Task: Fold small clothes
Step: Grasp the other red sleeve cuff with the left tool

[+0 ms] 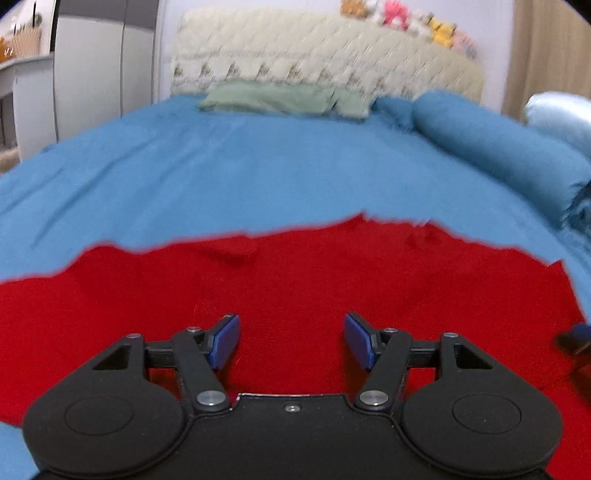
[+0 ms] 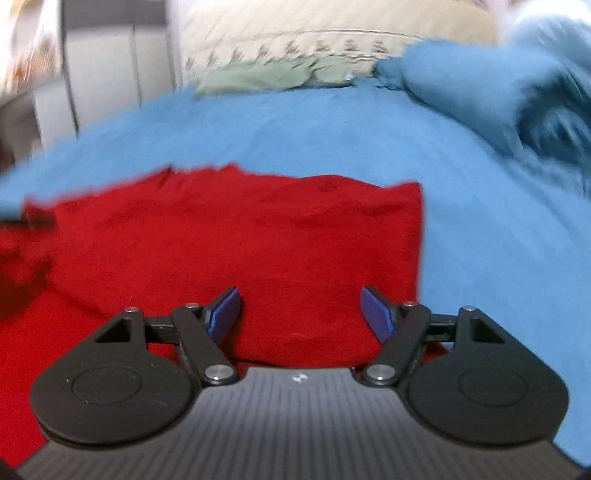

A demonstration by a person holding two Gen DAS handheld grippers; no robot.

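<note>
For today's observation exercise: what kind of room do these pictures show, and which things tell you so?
Most likely a bedroom. A blue bedspread covers a bed, a padded headboard stands behind it with soft toys on top, and a green pillow lies at its head.

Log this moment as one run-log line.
left gripper: open, empty | right gripper: open, empty | red garment: flat on blue bedspread

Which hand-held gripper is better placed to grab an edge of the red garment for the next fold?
Probably the right hand-held gripper: the red garment's straight side edge lies just beside its open jaws. The left hand-held gripper, also open, hovers mid-cloth, away from any edge.
</note>
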